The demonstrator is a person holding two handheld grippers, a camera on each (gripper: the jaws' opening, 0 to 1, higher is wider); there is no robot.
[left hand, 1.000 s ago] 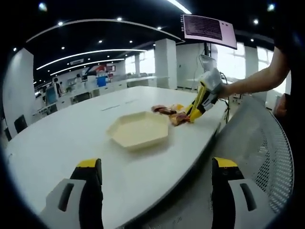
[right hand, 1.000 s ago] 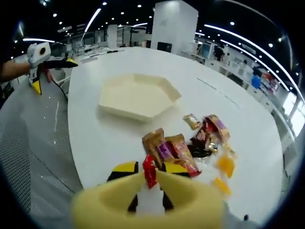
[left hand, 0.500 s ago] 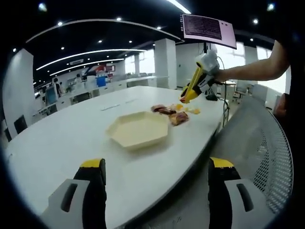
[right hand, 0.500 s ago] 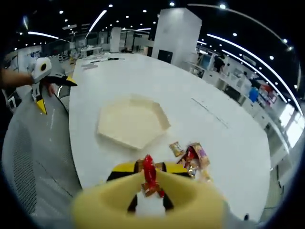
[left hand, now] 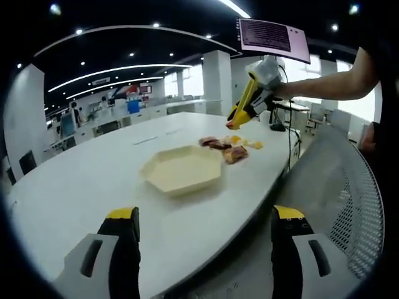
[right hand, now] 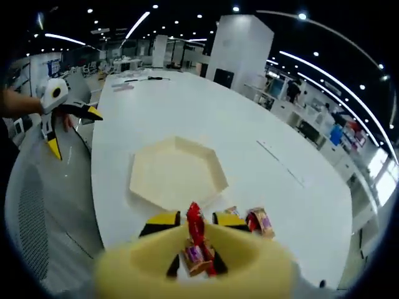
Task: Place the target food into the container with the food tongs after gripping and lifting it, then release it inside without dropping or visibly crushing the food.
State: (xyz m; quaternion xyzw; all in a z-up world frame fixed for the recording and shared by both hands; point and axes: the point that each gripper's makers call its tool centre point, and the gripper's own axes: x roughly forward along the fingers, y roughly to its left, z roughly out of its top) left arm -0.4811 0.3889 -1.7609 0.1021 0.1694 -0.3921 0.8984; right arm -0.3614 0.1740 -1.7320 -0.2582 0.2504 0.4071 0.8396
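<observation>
Right gripper (right hand: 194,232): fingers clamped on a red wrapped snack (right hand: 194,225), held aloft near the hexagonal cream container (right hand: 177,174). Left gripper (left hand: 199,233): fingers apart, idle, off the table (left hand: 93,168) edge. Container: nothing inside it. Beyond it, remaining snack pile (left hand: 227,148) on the table. Status: grip and lift apparently done; carry over the container and gentle release remain.

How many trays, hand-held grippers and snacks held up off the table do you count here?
Cream hexagonal tray: 1
Yellow-and-black hand-held grippers: 2, the left gripper and the right gripper
Red-wrapped snack held in the right jaws: 1
Total: 4
</observation>
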